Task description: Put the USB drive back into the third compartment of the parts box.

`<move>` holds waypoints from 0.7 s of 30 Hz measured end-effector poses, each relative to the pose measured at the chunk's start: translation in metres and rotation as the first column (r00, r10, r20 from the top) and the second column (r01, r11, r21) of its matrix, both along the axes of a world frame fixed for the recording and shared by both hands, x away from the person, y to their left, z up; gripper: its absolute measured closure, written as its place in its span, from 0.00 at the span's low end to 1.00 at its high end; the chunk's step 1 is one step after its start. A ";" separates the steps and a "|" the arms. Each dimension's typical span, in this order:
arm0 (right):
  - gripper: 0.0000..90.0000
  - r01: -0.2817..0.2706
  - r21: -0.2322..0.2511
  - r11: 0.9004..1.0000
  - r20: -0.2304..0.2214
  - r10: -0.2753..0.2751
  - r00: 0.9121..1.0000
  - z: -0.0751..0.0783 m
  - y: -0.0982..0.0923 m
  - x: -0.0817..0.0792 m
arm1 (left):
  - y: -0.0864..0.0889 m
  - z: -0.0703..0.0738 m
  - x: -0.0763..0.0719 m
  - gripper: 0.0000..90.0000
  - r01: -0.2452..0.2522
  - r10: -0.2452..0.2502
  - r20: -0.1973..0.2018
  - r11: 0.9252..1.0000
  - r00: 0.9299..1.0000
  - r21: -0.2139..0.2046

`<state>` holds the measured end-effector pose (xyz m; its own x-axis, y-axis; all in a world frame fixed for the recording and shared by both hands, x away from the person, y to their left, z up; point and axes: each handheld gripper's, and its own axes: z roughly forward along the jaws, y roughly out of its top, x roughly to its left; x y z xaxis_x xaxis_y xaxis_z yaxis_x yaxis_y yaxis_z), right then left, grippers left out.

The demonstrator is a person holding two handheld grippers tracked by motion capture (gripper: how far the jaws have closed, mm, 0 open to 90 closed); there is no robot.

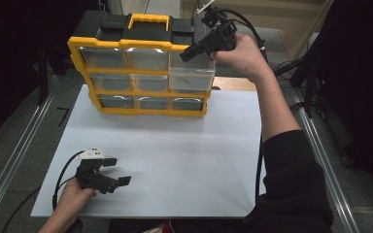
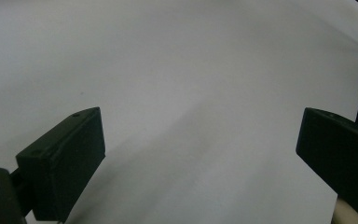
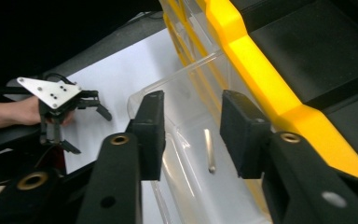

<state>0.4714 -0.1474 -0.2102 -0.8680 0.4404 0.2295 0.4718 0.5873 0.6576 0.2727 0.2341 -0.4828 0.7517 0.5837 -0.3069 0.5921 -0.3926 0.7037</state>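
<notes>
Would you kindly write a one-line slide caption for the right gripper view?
Right gripper, jaws apart, poised over a pulled-out clear drawer of the yellow organizer, a thin metal pin lying inside.

The table is seen from above and forward. The white sheet is viewed closely along the left gripper's jaws. The yellow organizer, shared with the high view, is viewed closely from the right gripper.

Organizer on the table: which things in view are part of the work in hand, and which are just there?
In play:
- organizer, yellow frame
- top-right drawer, pulled out
- thin metal pin lying in that drawer
- right gripper, open, above the pin

Just there:
- left gripper, open, over bare white board
- the other drawers, pushed in
</notes>
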 end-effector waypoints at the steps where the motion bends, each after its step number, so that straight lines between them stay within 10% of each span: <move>1: 0.61 0.000 0.000 1.000 0.000 0.000 1.000 0.000 0.000 0.000 | 0.000 0.000 0.000 0.02 0.003 -0.003 -0.002 1.000 1.000 0.000; 21: 0.40 0.060 0.016 0.998 0.071 -0.061 0.996 0.006 -0.045 -0.037 | -0.002 0.000 0.000 0.02 0.000 0.000 0.002 1.000 1.000 0.017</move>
